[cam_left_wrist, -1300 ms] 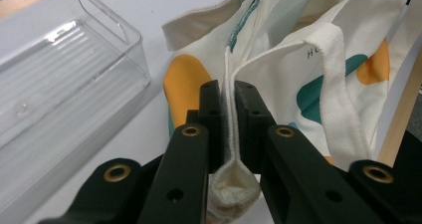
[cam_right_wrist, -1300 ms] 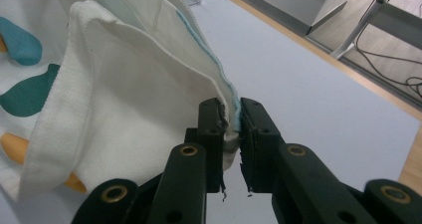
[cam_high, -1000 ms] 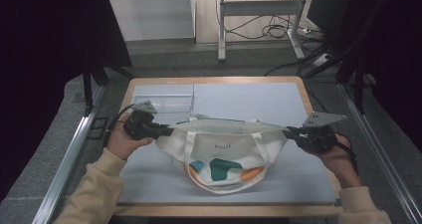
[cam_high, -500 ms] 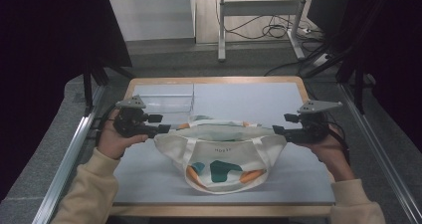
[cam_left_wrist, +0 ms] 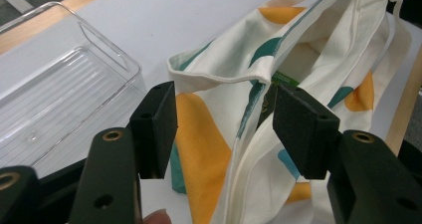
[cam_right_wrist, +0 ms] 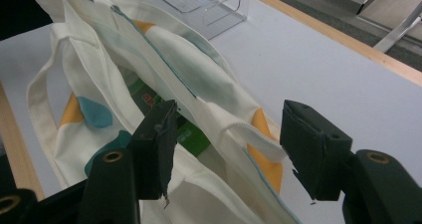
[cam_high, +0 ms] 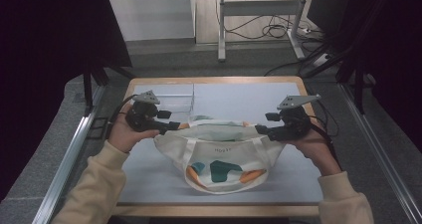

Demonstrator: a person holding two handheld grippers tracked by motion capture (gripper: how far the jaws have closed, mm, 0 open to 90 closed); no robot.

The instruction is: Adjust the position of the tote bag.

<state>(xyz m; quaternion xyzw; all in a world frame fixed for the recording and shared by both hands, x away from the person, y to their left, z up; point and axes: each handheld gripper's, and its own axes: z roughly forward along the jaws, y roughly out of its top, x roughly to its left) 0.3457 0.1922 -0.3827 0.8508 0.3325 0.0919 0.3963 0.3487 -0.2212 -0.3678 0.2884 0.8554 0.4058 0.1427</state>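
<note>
Grey floor [cam_high: 164,55], cables [cam_high: 278,31], metal stand [cam_high: 259,10].

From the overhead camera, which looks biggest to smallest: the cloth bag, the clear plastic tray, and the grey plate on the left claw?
In the high view, as they appear:
1. cloth bag, clearly the largest.
2. clear plastic tray, partly hidden behind the left claw, so its full extent is unsure.
3. grey plate, smallest.

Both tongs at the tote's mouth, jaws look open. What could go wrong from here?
1. The left tongs and right tongs stand open around the cream canvas tote bag rim; closing may catch one fabric layer only.
2. The clear plastic tray sits close behind the left tongs and could get knocked.
</note>
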